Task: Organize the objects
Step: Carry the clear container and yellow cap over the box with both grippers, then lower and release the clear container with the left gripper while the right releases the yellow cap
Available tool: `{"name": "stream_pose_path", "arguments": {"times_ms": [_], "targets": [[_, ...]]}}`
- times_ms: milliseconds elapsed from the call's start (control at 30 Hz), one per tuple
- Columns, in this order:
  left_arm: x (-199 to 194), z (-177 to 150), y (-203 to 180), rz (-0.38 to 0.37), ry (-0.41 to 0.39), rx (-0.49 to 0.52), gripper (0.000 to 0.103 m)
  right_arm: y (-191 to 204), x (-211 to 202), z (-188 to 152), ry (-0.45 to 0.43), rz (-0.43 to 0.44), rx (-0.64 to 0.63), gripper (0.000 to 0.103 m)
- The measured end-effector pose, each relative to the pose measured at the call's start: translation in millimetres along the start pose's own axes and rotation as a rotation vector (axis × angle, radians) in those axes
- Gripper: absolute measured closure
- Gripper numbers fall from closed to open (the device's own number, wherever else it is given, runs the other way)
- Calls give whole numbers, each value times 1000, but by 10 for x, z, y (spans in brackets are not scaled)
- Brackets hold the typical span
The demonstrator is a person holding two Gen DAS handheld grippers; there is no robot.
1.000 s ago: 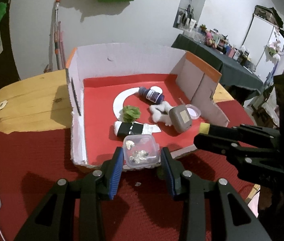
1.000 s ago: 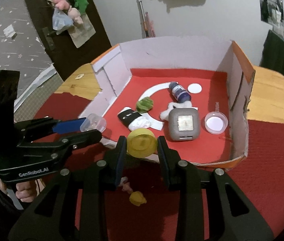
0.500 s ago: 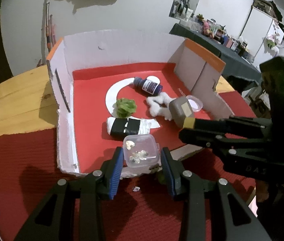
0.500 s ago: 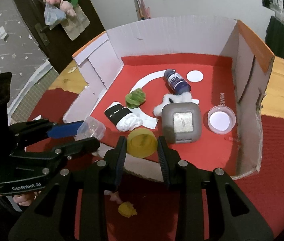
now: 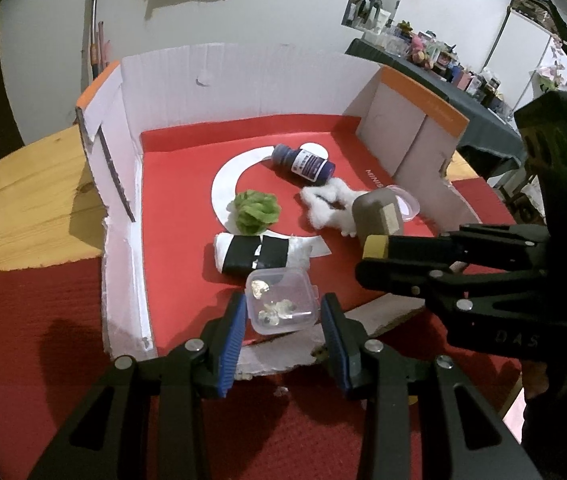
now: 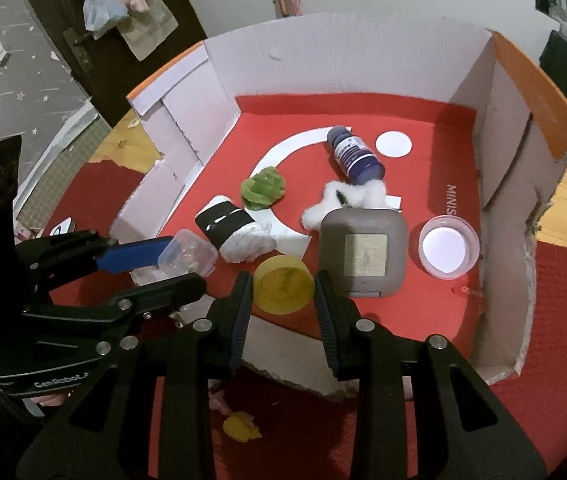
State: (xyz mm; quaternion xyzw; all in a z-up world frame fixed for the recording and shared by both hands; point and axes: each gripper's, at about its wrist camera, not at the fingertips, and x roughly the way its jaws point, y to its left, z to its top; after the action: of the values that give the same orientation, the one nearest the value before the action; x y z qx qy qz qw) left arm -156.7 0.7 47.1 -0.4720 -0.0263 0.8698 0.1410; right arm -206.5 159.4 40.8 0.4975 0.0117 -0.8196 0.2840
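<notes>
Over the last second you have carried both grippers forward and down, so the cardboard box [image 5: 235,80] now fills more of each view and both held items sit over its red floor instead of outside its torn front edge. That suggests the two items are close to being set down inside, though neither is released yet.

Your left gripper [image 5: 283,312] is closed on a small clear plastic container [image 5: 282,303]. Its blue pads press the container's two sides, and it hangs just in front of a white roll with a black band [image 5: 257,255].

Your right gripper [image 6: 283,286] is closed on a yellow cap [image 6: 283,284], held flat between its fingers, low over the box floor. The cap lies just beside a grey square case [image 6: 364,252], with the white roll on its other side. Whether either item touches the floor is not clear.
</notes>
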Motion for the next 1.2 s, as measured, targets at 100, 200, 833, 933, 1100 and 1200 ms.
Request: {"name": "stream_pose_path", "arguments": {"times_ms": [100,200,833,933,1100,1200], "targets": [[31,2,7,-1,5,0,63,8,33,9,14,-9,-8,73],[59,10,9,4,9,3,63,0,40,28,25,-20,-15,73],[202,67,29,32,22,10,63,-213,63,31,25,-99,-13,73],[202,79,50,47,21,4,63,-272,47,58,7,-139,-10,73],[249,109,84,78,16,-15,63,-278,72,25,-7,-161,-20,73],[260,105,72,88,10,-10,63,-265,87,-9,-17,-172,-29,73]]}}
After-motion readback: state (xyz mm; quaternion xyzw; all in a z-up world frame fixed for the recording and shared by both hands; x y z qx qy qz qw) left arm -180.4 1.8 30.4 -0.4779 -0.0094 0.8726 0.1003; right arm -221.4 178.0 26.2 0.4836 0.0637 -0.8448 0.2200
